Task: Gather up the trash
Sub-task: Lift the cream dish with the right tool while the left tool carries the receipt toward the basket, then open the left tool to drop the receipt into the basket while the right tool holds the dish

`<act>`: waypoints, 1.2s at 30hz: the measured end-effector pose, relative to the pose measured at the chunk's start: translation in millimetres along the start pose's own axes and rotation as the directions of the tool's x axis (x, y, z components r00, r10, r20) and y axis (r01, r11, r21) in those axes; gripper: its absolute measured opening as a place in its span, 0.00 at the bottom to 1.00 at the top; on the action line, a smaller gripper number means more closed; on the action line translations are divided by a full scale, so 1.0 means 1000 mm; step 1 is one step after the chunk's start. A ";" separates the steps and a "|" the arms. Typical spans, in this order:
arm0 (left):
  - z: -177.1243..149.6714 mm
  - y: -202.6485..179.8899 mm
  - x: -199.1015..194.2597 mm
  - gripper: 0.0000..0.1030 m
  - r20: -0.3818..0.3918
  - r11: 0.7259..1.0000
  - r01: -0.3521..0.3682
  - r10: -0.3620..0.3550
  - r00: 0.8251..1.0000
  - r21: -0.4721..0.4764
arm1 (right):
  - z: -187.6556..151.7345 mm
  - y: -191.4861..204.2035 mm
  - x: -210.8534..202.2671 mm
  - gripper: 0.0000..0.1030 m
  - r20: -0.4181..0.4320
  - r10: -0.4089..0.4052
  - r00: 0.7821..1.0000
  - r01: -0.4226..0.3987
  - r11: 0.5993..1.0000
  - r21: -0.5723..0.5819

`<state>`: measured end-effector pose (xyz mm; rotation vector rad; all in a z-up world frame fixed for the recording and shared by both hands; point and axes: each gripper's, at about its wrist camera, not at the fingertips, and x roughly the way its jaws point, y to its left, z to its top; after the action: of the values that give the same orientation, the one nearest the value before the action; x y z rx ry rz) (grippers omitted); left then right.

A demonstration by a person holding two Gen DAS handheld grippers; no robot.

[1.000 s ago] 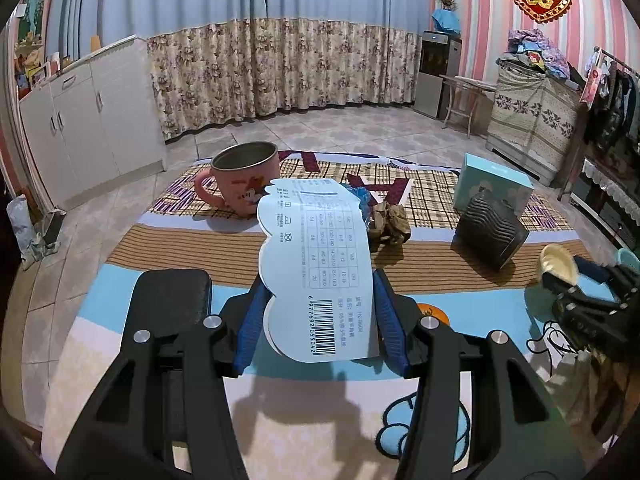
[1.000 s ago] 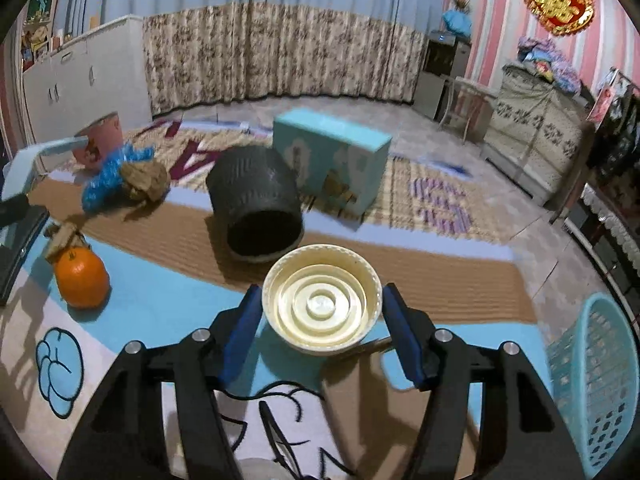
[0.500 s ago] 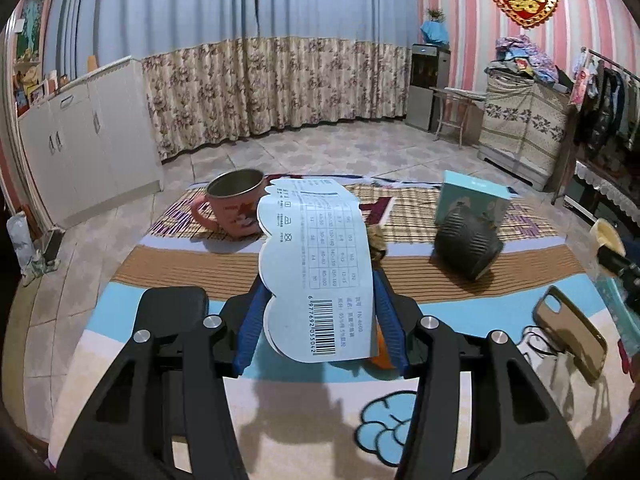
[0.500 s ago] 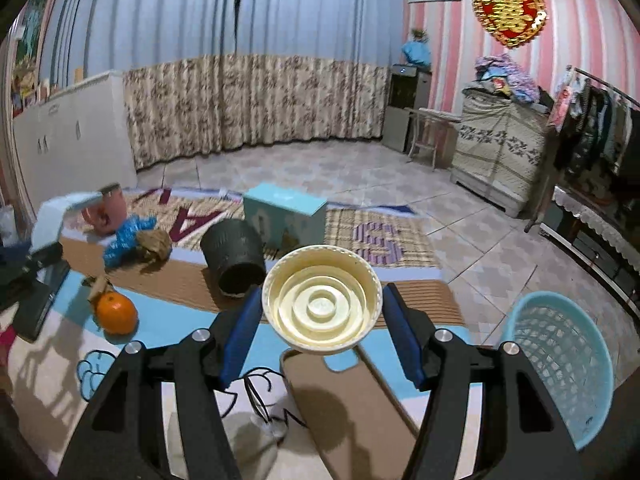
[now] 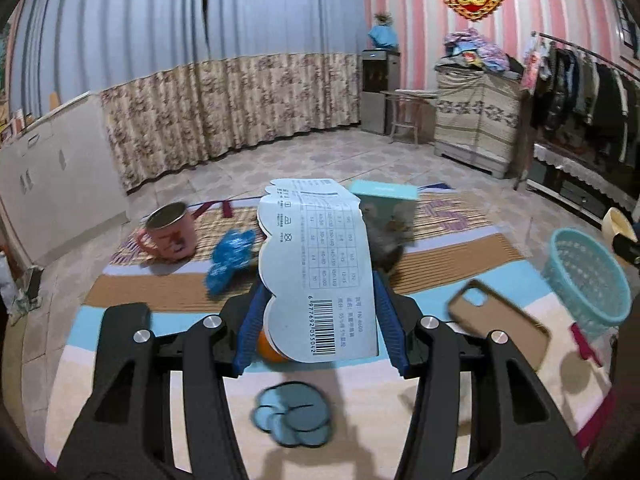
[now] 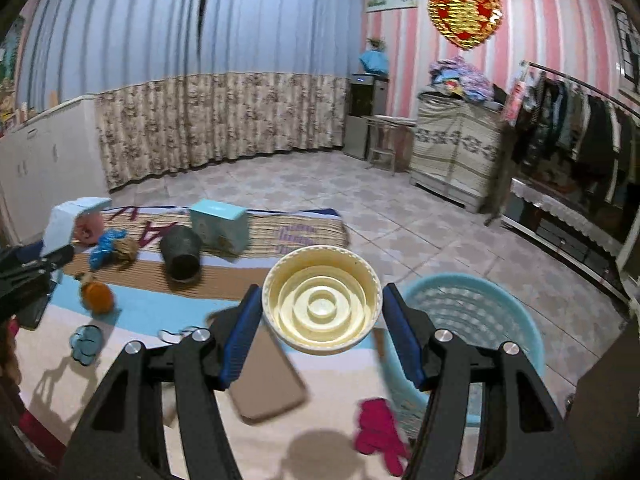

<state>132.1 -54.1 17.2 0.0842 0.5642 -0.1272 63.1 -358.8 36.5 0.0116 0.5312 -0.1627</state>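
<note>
- Paper tag [image 5: 320, 276] (pale blue, with a size table and a barcode) stands upright between the blue pads of the left gripper [image 5: 320, 320], whose jaws are clamped on its two side edges, holding it above the near part of the play mat [image 5: 360, 392].
- Plastic lid [image 6: 322, 300], cream with raised rings, is pinched by its rim in the right gripper [image 6: 322, 320]; its hollow face looks toward the camera, and it hangs above the mat's right edge, just left of the basket.
- Light blue basket [image 6: 472, 316] stands on the floor tiles at the mat's right edge, beside the right gripper's outer finger.
- On the mat under the lid lies a brown phone case [image 6: 268, 376]; a magenta scrap [image 6: 380, 432] lies near the basket's base.
- An orange [image 6: 96, 298] sits toward the mat's left side, with a blue wrapper [image 6: 106, 242] and a brown crumpled wad [image 6: 126, 250] farther back.
- A dark mesh cup [image 6: 182, 252] lies on its side mid-mat, touching or nearly touching a teal box [image 6: 218, 224] behind it.
- A pink mug [image 5: 170, 232] stands upright near the far left corner.
</note>
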 end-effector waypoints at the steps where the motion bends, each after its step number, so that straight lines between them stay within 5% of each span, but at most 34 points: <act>1: 0.002 -0.010 -0.003 0.49 0.005 1.000 0.009 -0.009 1.000 0.010 | 0.001 -0.008 0.000 0.59 -0.002 -0.004 1.000 0.004 1.000 0.012; 22: 0.024 -0.159 0.000 0.49 0.010 0.975 0.171 -0.174 0.985 0.141 | -0.025 -0.123 0.001 0.59 -0.037 -0.125 0.991 0.129 0.984 0.121; 36: 0.021 -0.215 0.021 0.49 -0.050 0.944 0.264 -0.259 0.965 0.200 | -0.031 -0.156 0.018 0.59 -0.048 -0.150 0.988 0.156 0.972 0.175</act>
<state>129.4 -271.2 14.1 0.2119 0.5825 -0.4443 38.2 -513.8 5.0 0.1483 0.5505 -0.3609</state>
